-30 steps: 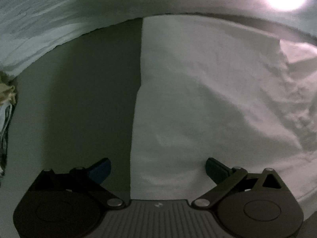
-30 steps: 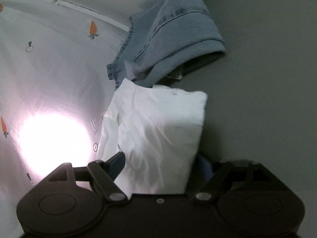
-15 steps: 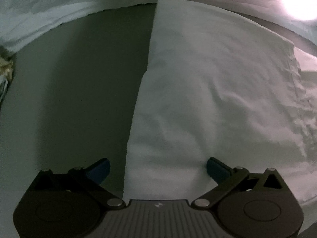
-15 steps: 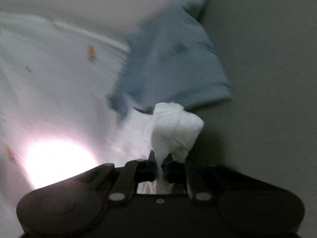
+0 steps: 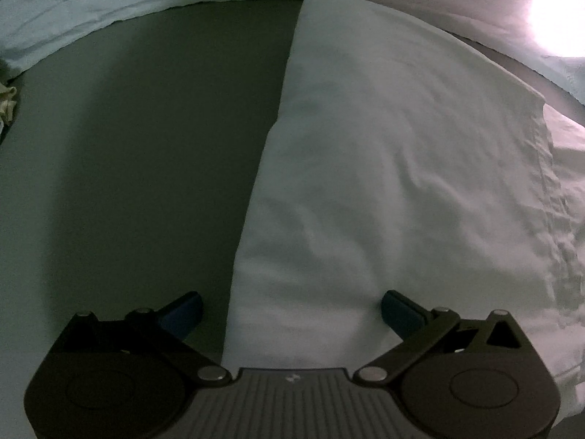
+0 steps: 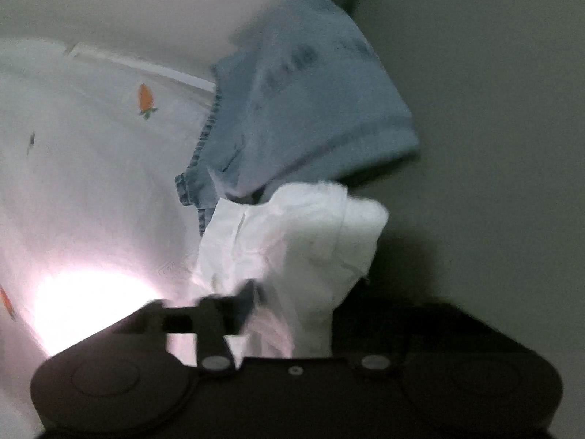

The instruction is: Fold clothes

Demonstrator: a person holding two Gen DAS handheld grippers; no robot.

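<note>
A dim grey-green surface [image 5: 139, 183] carries the laundry, bordered by a pale sheet with small carrot prints [image 6: 91, 168]. One white folded garment [image 5: 384, 183] lies with its long axis running away from the left gripper [image 5: 290, 311], whose jaws stand spread wide, one finger on the bare surface, the other on the cloth. One blue denim piece [image 6: 303, 109] lies crumpled beyond. The right gripper [image 6: 292, 303] is opening with a bunched white corner between its fingers; its far finger is hidden, the frame blurred.
</note>
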